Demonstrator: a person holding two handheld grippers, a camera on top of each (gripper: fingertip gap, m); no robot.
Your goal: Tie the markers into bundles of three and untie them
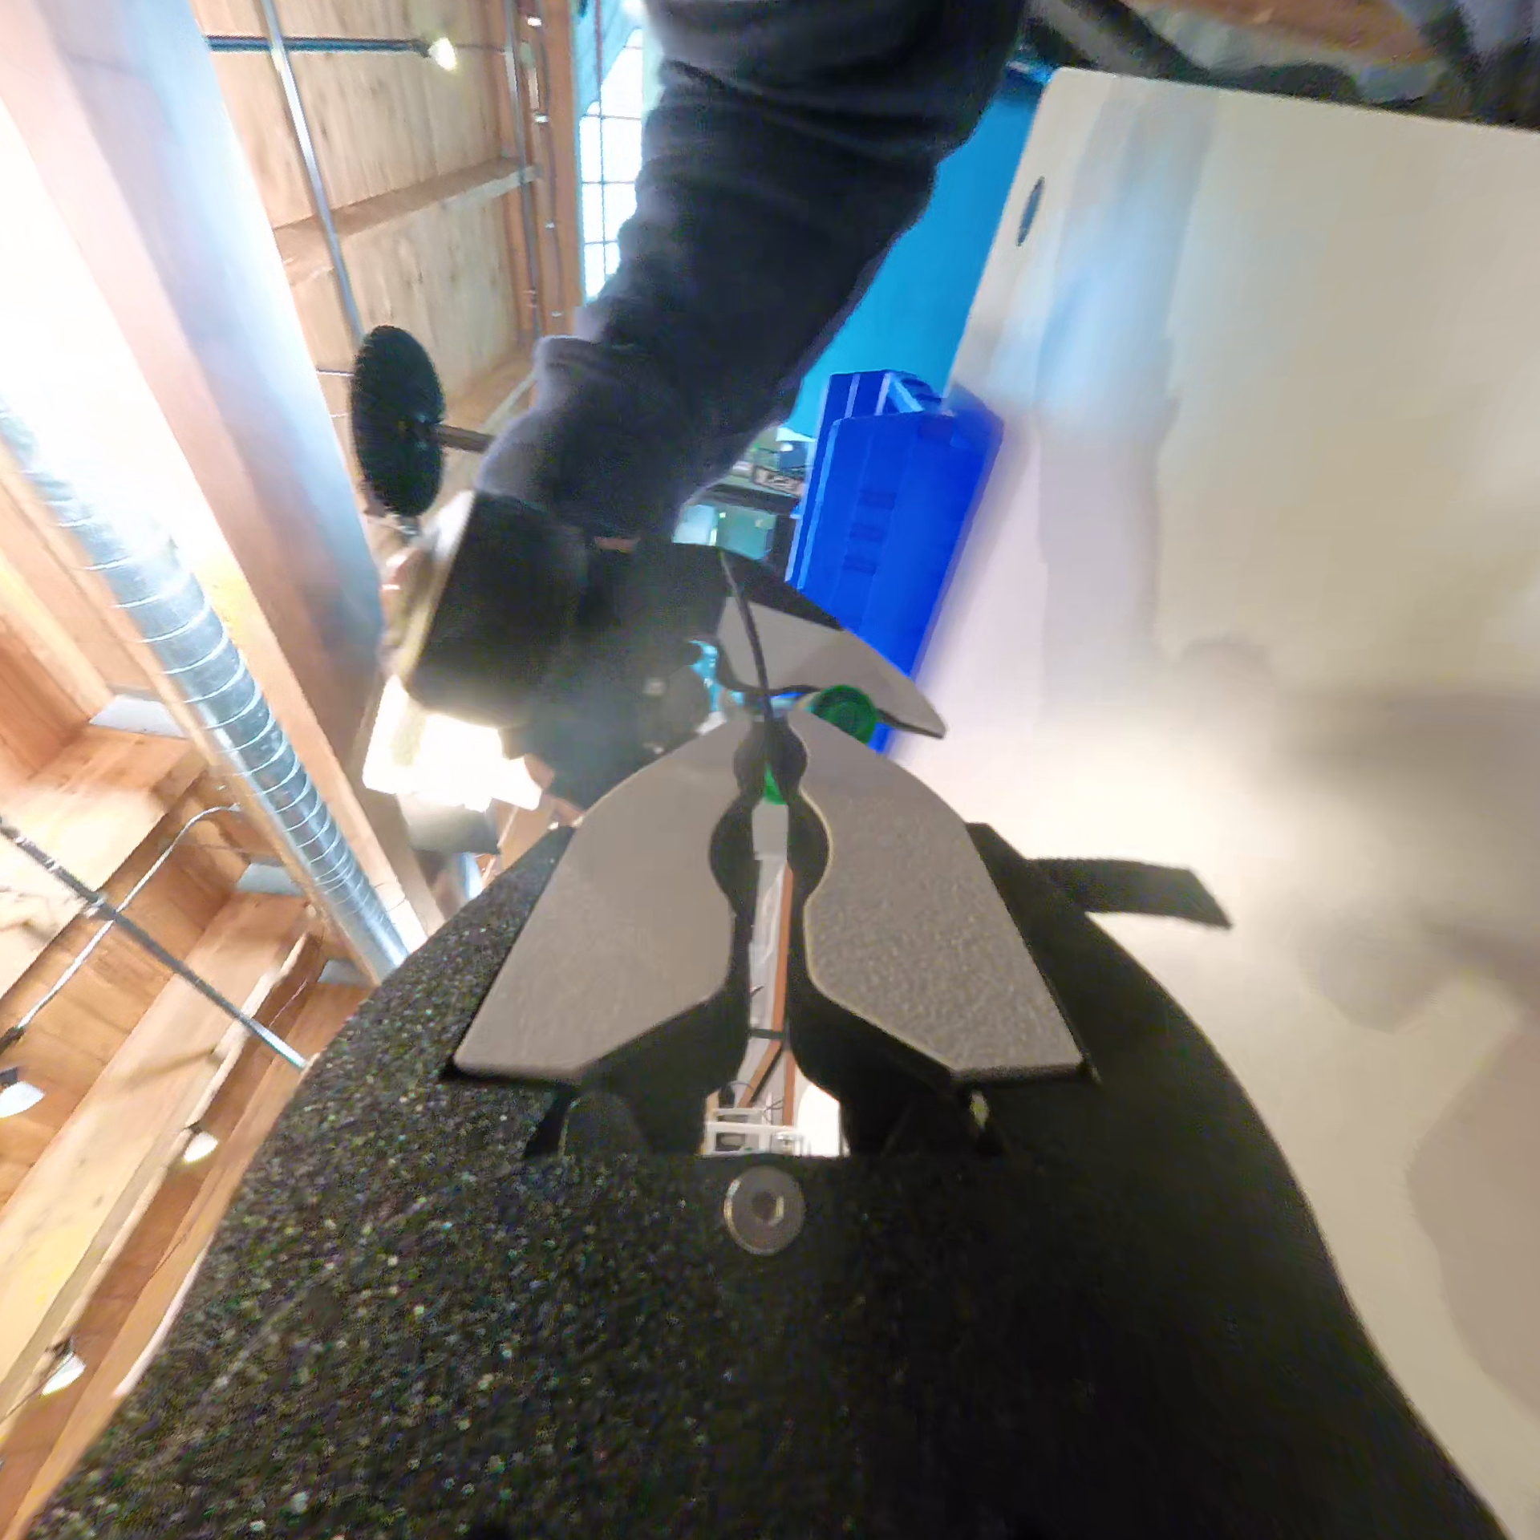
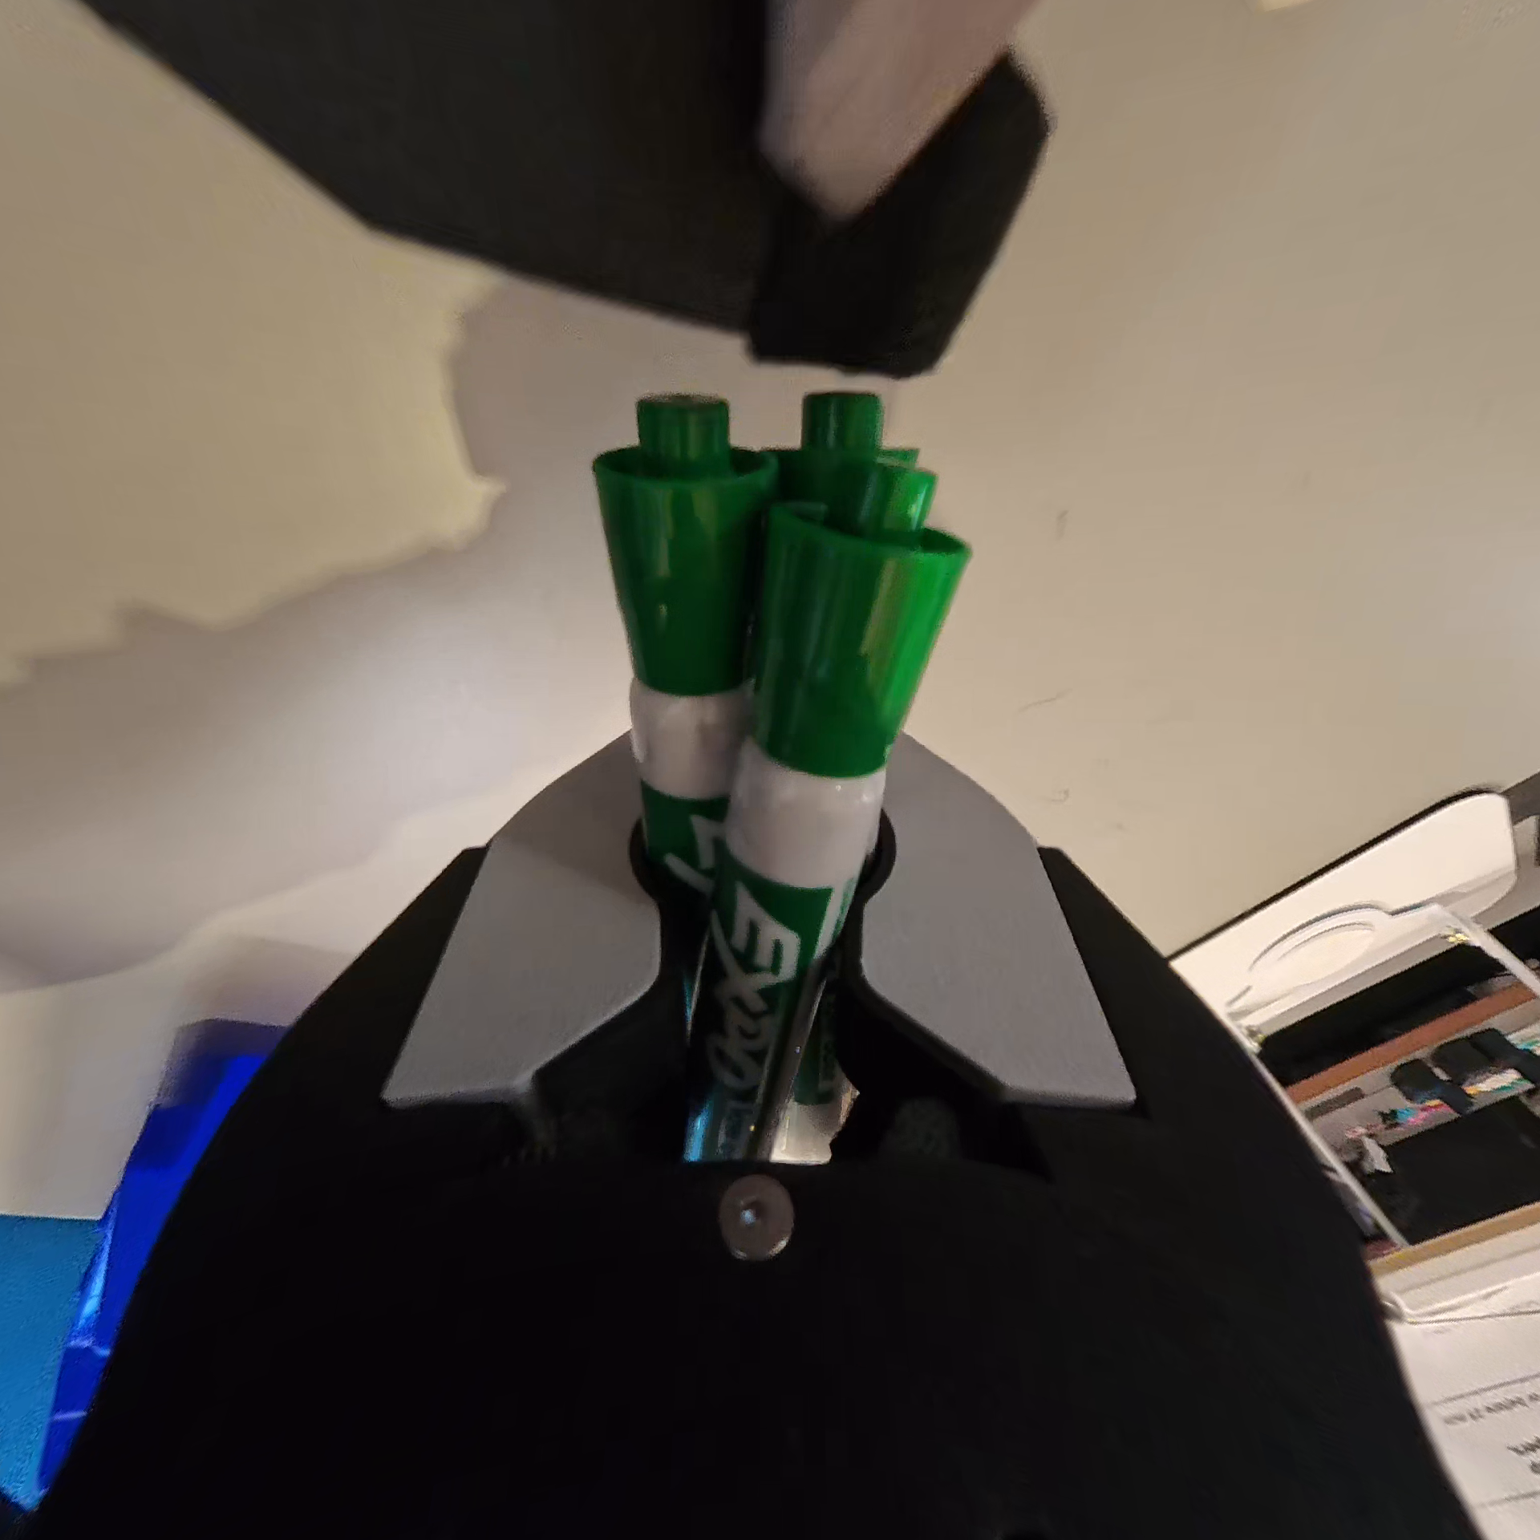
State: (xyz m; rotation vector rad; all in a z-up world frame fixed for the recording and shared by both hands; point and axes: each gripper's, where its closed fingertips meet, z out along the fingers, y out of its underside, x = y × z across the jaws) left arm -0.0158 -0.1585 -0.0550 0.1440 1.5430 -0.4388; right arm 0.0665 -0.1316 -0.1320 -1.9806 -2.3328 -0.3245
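My right gripper (image 2: 762, 800) is shut on a bundle of three green-capped markers (image 2: 842, 650), caps pointing away from the camera over the white table (image 2: 250, 417). In the left wrist view, a gloved hand holds that gripper (image 1: 800, 658), and one green cap (image 1: 846, 710) shows at its fingers. My left gripper (image 1: 768, 746) is shut on a thin black tie (image 1: 744, 633). The tie runs from my fingertips up across the bundle and crosses itself just beyond them. The left gripper's black body (image 2: 583, 150) hangs over the marker caps in the right wrist view.
A blue bin (image 1: 892, 517) stands at the table's edge and also shows in the right wrist view (image 2: 167, 1125). The white table top (image 1: 1250, 500) lies to the right. A white tray-like stand (image 2: 1333, 958) and a printed sheet (image 2: 1458, 1417) lie at the right. Some 12 cm of space lies between my two pairs of fingers.
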